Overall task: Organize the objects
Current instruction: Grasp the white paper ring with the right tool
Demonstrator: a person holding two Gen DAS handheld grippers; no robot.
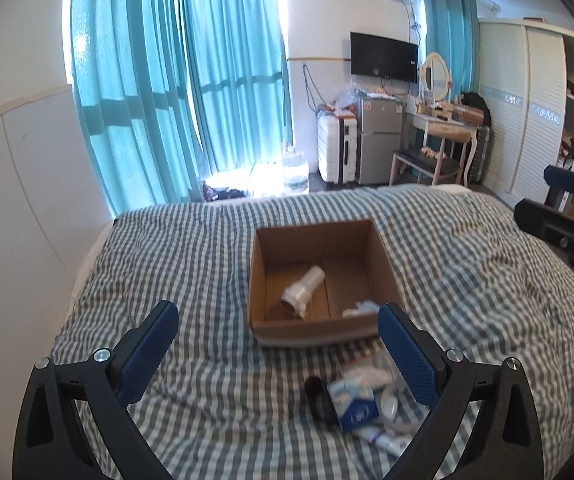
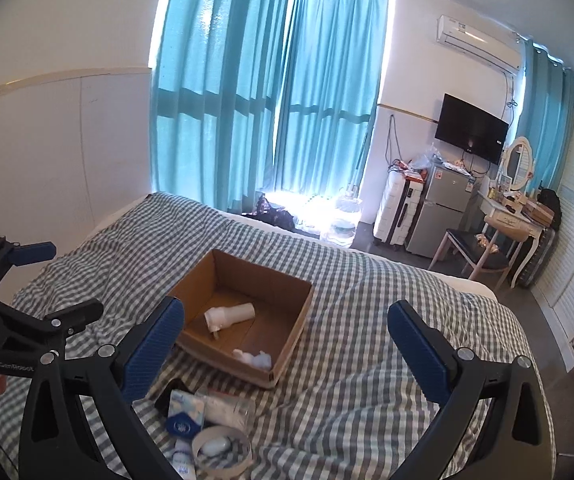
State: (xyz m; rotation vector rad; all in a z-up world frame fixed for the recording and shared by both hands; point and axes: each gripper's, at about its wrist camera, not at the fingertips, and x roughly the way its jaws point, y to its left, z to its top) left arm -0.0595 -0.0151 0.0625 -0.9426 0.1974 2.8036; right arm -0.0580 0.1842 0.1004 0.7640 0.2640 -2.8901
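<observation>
In the left wrist view, the left gripper (image 1: 278,322) hangs over the checked bed (image 1: 167,256) with its blue fingers (image 1: 149,354) spread wide and nothing between them. At the frame's centre sits an open cardboard box (image 1: 319,276), holding a white bottle (image 1: 303,288) lying on its side and a small white crumpled item (image 1: 361,307) in its lower right corner. Below the box, lower centre right, a pile lies on the bed: a blue-and-white packet (image 1: 353,404) touching a dark object (image 1: 319,398) and clear plastic bags (image 1: 367,372). At the right edge, the right gripper (image 1: 559,216) is spread too, empty.
</observation>
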